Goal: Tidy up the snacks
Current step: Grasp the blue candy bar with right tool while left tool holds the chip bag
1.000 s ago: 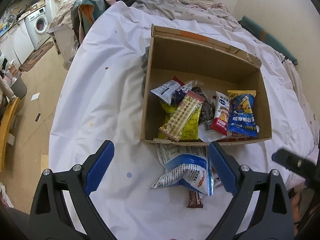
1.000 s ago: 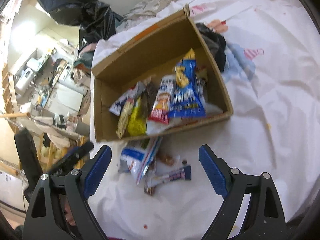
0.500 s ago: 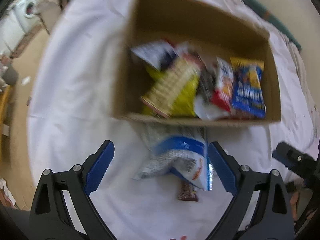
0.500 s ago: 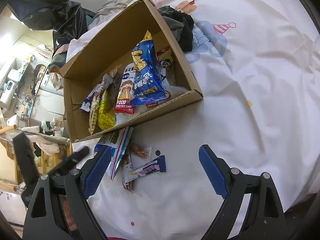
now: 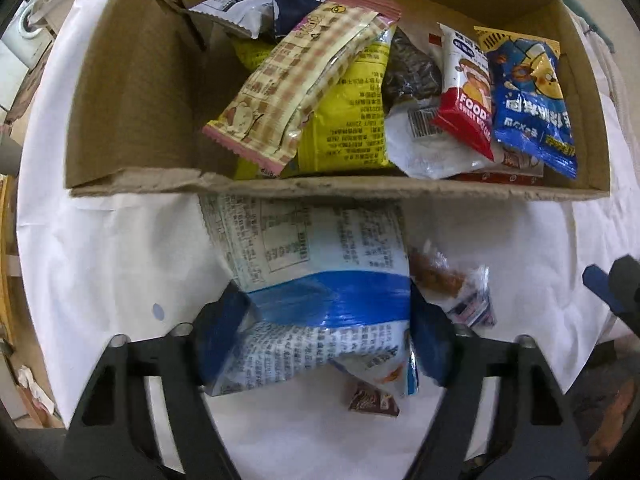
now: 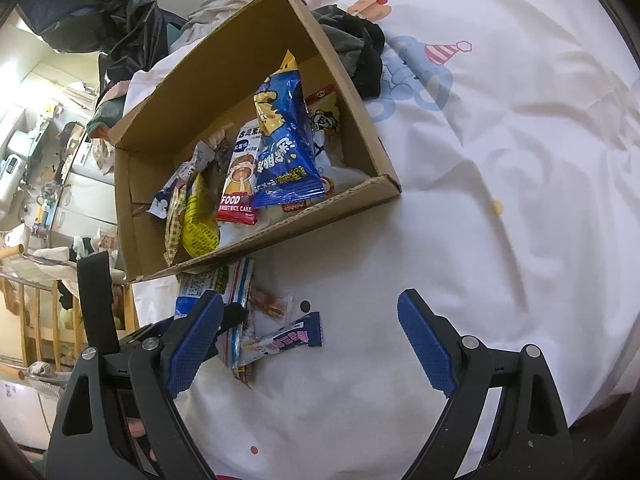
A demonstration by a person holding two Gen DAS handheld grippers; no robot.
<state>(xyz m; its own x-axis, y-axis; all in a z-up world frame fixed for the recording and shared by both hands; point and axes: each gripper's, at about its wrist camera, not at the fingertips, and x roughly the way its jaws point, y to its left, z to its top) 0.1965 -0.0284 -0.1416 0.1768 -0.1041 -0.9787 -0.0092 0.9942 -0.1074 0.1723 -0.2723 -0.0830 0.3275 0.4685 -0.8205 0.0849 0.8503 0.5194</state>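
the white-and-blue snack bag lies on the white bedsheet, its top edge against the near wall of the cardboard box at 12 o'clock from it. the left gripper straddles the bag; its blue pads sit against both sides of the blue band and the jaws are closing on it. at 3 o'clock of the bag lies a small clear-wrapped snack, and at 5 o'clock a brown chocolate bar.

inside the box: a pink checked packet across a yellow packet, a dark wrapper, a red-and-white rice cake pack and a blue chip bag at the right end.

a second ago the left gripper was higher and spread wide, with the bag small below it; now it is low over the bag, the box filling the upper view.

the right gripper hangs over the sheet with jaws wide apart and empty, a purple-ended bar at its 9 o'clock.
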